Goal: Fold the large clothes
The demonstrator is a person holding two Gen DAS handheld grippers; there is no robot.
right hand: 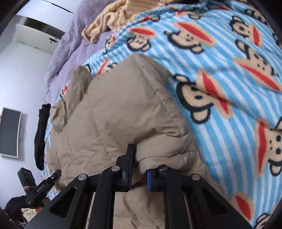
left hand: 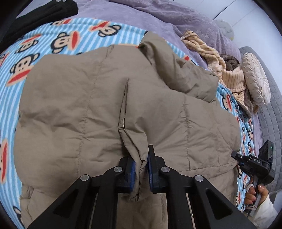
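**Both grippers clamped on tan puffer jacket**

Tan quilted jacket (left hand: pixel 88 105) lies spread on blue striped monkey-print blanket (left hand: pixel 52 35) over the bed. Left gripper (left hand: pixel 141 169): 2 blue-padded jaws pinched on a raised fold of jacket hem. Right gripper (right hand: pixel 138 174): jaws clenched on the jacket's puffy edge. Purple bedspread (left hand: pixel 141 15) beyond; striped beige garment (left hand: pixel 216 59) crumpled nearby.

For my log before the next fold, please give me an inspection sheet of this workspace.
Surface: blue striped fleece blanket with monkey faces over the bed.
Job's things: tan quilted puffer jacket, spread flat.
Clutter: cream striped knit garment, black garment, round pleated cushion, lilac bedspread.
Grippers: left gripper and right gripper each pinch the jacket's edge.
Cables: nothing seen.
Surroundings: wall-mounted dark screen.
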